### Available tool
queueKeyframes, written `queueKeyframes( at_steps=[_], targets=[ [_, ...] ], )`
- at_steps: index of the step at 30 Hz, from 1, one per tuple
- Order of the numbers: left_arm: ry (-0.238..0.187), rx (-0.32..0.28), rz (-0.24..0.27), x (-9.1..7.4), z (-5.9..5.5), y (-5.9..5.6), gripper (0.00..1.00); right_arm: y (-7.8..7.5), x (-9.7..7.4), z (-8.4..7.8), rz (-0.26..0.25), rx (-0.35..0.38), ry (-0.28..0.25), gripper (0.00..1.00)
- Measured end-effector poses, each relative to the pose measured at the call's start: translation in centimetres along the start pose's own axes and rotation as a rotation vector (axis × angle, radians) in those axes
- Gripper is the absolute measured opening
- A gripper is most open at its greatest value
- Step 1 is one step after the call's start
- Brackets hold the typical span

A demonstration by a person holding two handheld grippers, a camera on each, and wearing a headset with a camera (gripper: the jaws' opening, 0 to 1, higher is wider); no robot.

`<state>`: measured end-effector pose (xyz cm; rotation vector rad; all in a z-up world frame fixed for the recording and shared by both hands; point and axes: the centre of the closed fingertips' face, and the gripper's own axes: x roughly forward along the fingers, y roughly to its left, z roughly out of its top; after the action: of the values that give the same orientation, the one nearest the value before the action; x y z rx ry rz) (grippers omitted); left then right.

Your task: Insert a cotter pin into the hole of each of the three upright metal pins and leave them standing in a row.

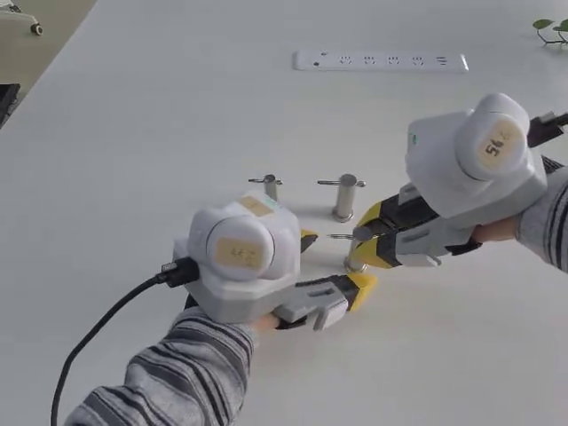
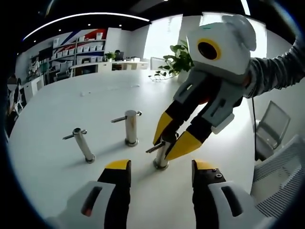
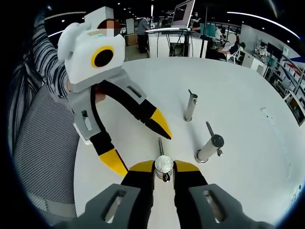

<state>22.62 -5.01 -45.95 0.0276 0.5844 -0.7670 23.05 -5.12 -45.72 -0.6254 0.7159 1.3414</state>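
The right gripper (image 3: 164,168) was closed on the head of the near metal pin (image 3: 163,163), 1 yellow-tipped jaw pressed against each side of it. A cotter pin (image 3: 160,145) was seen crossing that head, its straight end pointing away from the jaws; how far it was seated in the hole could not be made out. The left gripper (image 2: 161,166) was held just beside the same pin with its jaws spread apart and nothing between them, its tips clear of the pin's base. In all, 3 upright metal pins were counted on the table (image 1: 177,106), set in a rough row: the near one, the middle metal pin (image 1: 345,197) and the far metal pin (image 1: 271,187). 3 cotter pins were counted, 1 to each: the middle cotter pin (image 1: 330,183) and the far cotter pin (image 1: 263,180) were seen sticking out sideways near the tops. In the head view the near pin's shaft was largely covered by the right jaws, and the foot of the far pin was covered by the left gripper's white body. 1 black cable (image 1: 106,328) was cut off at the bottom edge, beside a striped sleeve (image 1: 177,373). 1 power strip (image 1: 380,61) lay well apart toward the far side; its sockets were too small to count. A plant (image 1: 555,29) was cut off at the top right corner. The table's edge was seen at the upper left, and broad bare surface lay between the pins and the power strip.
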Motion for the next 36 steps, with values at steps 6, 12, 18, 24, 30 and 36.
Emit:
queueKeyframes(
  at_steps=[6, 12, 18, 24, 30, 36],
  targets=[
    [-0.008, -0.001, -0.007, -0.8, 0.0, -0.1, 0.57, -0.1, 0.2, 0.2, 0.000, 0.020, -0.017, 0.09],
    [-0.014, -0.007, 0.003, -1.6, 0.0, 0.2, 0.61, 0.0, 0.2, 0.2, 0.006, 0.003, -0.015, 0.09],
    [-0.020, 0.007, 0.018, -2.7, 0.2, 0.7, 0.65, -0.3, 0.0, -0.1, 0.017, -0.028, -0.013, 0.09],
    [-0.032, 0.026, 0.036, -3.6, 0.4, 1.2, 0.70, -1.0, -1.0, -0.3, 0.008, -0.038, -0.016, 0.08],
    [-0.059, 0.024, 0.048, -4.3, 1.0, 1.5, 0.78, -2.1, -2.2, -0.9, -0.004, -0.047, -0.005, 0.08],
    [-0.075, 0.030, 0.063, -5.0, 1.5, 1.8, 0.82, -3.2, -3.0, -1.5, -0.012, -0.052, 0.007, 0.08]
  ],
)
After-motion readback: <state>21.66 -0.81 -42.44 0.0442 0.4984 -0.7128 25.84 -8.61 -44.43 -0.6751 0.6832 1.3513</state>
